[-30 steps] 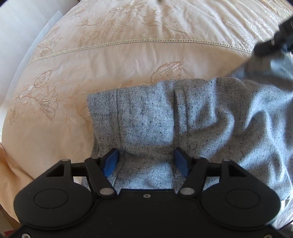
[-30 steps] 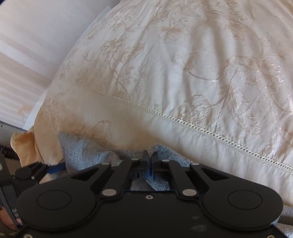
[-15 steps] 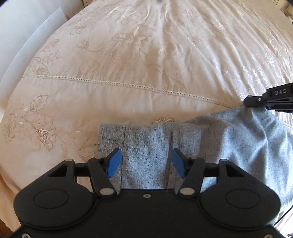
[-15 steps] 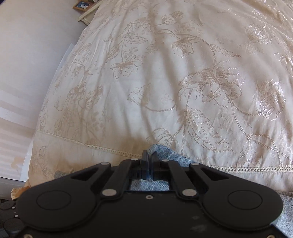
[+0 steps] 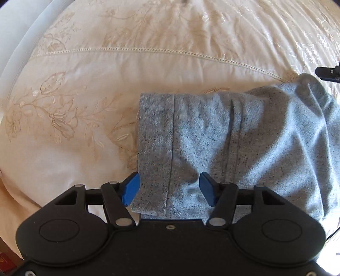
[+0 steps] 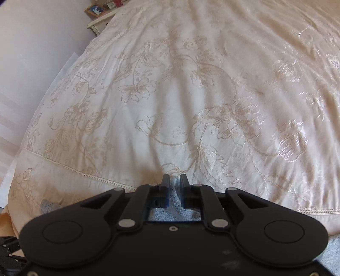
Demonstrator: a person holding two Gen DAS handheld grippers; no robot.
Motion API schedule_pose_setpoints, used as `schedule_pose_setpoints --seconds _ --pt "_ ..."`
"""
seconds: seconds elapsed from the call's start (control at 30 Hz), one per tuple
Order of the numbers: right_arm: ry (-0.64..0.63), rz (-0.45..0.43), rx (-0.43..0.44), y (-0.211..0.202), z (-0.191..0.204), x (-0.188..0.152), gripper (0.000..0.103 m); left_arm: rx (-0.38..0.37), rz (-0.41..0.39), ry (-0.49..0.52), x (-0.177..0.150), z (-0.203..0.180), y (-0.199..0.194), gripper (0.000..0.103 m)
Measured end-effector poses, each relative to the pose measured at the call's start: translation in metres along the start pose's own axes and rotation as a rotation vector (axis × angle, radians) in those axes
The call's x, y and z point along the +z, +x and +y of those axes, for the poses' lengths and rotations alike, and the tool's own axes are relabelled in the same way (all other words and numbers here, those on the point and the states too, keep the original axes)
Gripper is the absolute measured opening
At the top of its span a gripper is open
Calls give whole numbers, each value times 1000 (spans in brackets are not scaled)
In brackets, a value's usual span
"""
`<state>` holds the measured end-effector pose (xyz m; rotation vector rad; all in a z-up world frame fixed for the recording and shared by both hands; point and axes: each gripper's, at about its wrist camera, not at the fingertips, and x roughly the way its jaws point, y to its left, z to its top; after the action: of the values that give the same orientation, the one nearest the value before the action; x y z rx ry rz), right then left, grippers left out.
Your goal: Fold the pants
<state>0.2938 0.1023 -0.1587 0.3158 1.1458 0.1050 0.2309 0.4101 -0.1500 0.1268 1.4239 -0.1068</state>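
Left wrist view: a cream embroidered bed (image 5: pixel 89 80) carries folded grey pants (image 5: pixel 223 135). Left claw (image 5: pixel 167 189) hangs above them, jaws wide apart, gripping nothing. Right claw (image 6: pixel 174 182) has just been opening, grey fabric between its slightly parted jaws.

Cream floral bedspread (image 6: pixel 212 95), white wall (image 6: pixel 31 53) left, framed pic (image 6: pixel 94 9) on nightstand (image 6: pixel 99 22).
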Motion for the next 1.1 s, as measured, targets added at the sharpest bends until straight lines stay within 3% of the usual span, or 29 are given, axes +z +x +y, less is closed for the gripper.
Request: schedule_pose_setpoints --seconds 0.07,0.17,0.27,0.37,0.5,0.57,0.73,0.8,0.93,1.1 --pt "-25 -42 8 -23 6 -13 14 -17 -30 14 4 -5 -10 65" --pt "-38 -19 43 -42 17 -51 14 -18 -33 51 15 -19 -11 65" --pt "-82 63 80 -40 40 -105 14 -17 -30 98 12 -29 -10 65" --pt "-178 232 97 -26 69 -171 13 -25 -15 139 11 -35 -4 65" --pt "-234 267 66 -28 88 -213 12 -20 -12 156 13 -34 -4 65" --pt "-123 286 129 -33 81 -210 12 -37 -13 153 16 -32 -7 65" --pt "42 17 77 -69 53 -172 14 -60 -63 186 27 -47 -15 66" --pt "119 -55 54 -73 35 -152 15 -37 -57 214 29 -56 -9 66" --pt "186 -112 -20 -57 8 -116 15 67 54 286 9 -55 31 66" --pt "217 -44 -70 -13 -23 -69 15 51 50 276 -15 -30 33 70"
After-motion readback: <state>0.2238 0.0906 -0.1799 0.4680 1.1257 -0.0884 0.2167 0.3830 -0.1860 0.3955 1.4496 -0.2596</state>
